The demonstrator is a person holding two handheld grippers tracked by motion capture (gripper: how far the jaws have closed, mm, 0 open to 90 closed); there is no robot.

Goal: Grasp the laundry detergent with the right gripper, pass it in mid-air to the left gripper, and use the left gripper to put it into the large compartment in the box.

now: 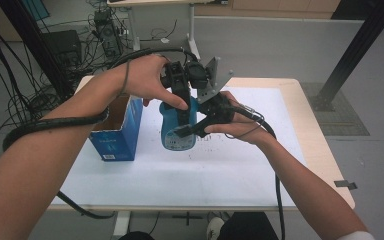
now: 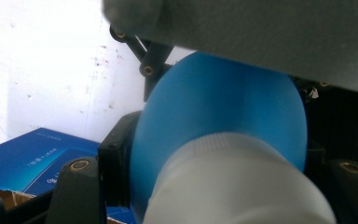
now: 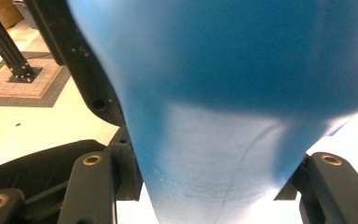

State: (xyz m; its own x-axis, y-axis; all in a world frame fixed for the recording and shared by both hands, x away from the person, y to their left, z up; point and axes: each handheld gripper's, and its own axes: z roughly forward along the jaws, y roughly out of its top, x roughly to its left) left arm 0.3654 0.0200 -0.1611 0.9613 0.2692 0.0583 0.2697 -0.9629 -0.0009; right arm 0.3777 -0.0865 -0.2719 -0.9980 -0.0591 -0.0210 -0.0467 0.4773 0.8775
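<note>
A blue bottle (image 1: 172,132) with a white cap (image 2: 233,182) is upright over the middle of the white mat (image 1: 180,175); I cannot tell whether its base touches the mat. My left gripper (image 1: 182,107) comes down from above and is shut around the bottle's top, the cap between its jaws (image 2: 216,161). From the right, my right gripper (image 1: 195,129) is shut on the blue body, which sits wedged between its jaws (image 3: 214,186). The bottle (image 3: 223,93) hides both grippers' pads.
An open blue cardboard box (image 1: 117,132) stands just left of the bottle and shows at the lower left (image 2: 37,158). Thick black cables trail off the table's left side. A black frame post (image 1: 355,45) rises beyond the far right corner.
</note>
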